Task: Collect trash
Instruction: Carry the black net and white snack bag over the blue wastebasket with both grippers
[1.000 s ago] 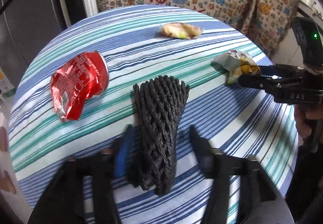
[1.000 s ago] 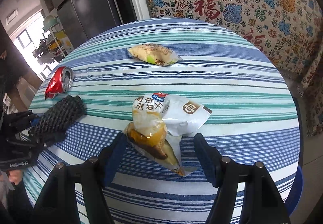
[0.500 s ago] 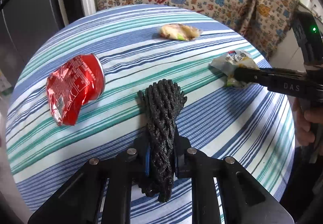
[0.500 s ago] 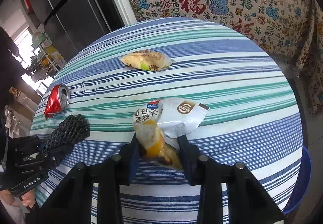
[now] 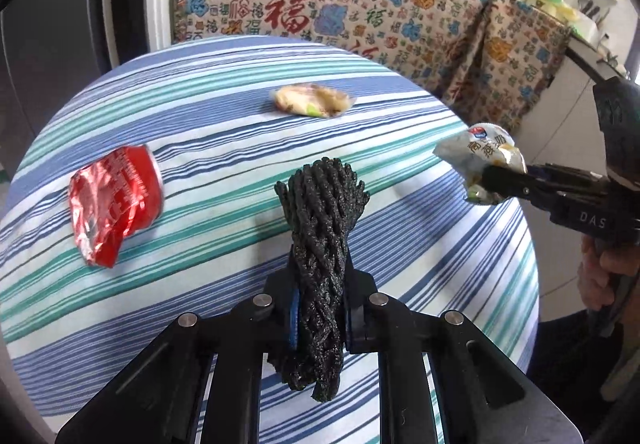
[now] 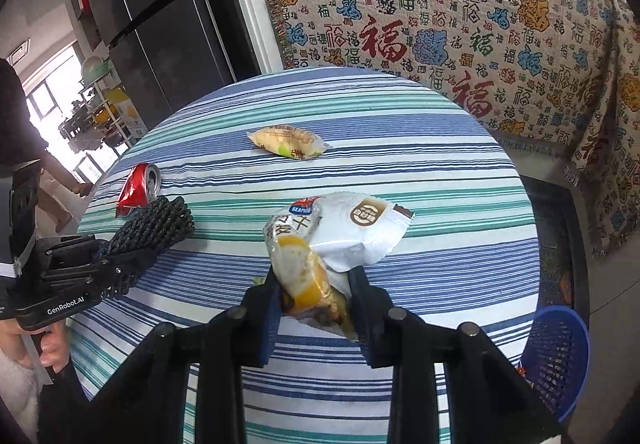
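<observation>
- Left claw (image 5: 320,314) is clamped tight on the black foam net (image 5: 320,244), which sticks out forward past its tips, lifted off the striped surface (image 5: 224,124).
- Right claw (image 6: 314,298) is pinching the white snack wrapper (image 6: 340,236) by its lower end, the rest flopping out above the fingers.
- Crushed red can (image 5: 112,200) lies on the surface off to the left, and a yellow snack packet (image 5: 312,104) sits farther back.
- Blue mesh basket (image 6: 556,356) sits low at the right, beyond the surface's edge.
</observation>
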Motion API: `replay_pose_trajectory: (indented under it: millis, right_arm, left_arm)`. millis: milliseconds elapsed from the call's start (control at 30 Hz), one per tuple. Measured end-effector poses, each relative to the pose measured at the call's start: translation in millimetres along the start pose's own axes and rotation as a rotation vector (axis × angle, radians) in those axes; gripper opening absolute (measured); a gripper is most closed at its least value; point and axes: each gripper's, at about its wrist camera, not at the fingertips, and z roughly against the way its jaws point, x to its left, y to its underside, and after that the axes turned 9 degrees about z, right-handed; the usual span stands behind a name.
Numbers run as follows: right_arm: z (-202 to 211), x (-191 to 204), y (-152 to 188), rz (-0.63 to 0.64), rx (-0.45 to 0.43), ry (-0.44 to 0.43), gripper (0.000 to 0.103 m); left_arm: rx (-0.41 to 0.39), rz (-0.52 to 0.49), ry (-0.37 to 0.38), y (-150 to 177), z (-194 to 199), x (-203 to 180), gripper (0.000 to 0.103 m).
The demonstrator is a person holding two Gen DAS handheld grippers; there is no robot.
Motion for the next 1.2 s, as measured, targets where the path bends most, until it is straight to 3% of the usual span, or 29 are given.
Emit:
replay_pose_trajectory:
  millis: [367, 833, 1000, 1200]
  right_arm:
    - [29.9, -27.6, 11.4, -0.026, -0.04, 0.033, 0.032]
    - [58.4, -56.9, 25.4, -0.068, -0.082, 0.04, 0.032]
    - [71.4, -76.7, 34.6, -0.102, -0.095, 0.063, 0.032]
    - [91.1, -116.0, 51.0, -0.172, -0.111, 0.125, 0.032]
  left_arm:
    - [0.025, -0.041, 0.022, 0.5, -12.8, -24.7, 0.014]
    - [-0.003, -0.038, 0.041, -12.4, -13.5, -45.0, 0.014]
    - [-0.02, -0.081, 0.034, -15.8, -11.8, -66.7, 0.014]
    - [-0.007, -0.135, 0.101, -19.0, -14.0, -114.5, 0.014]
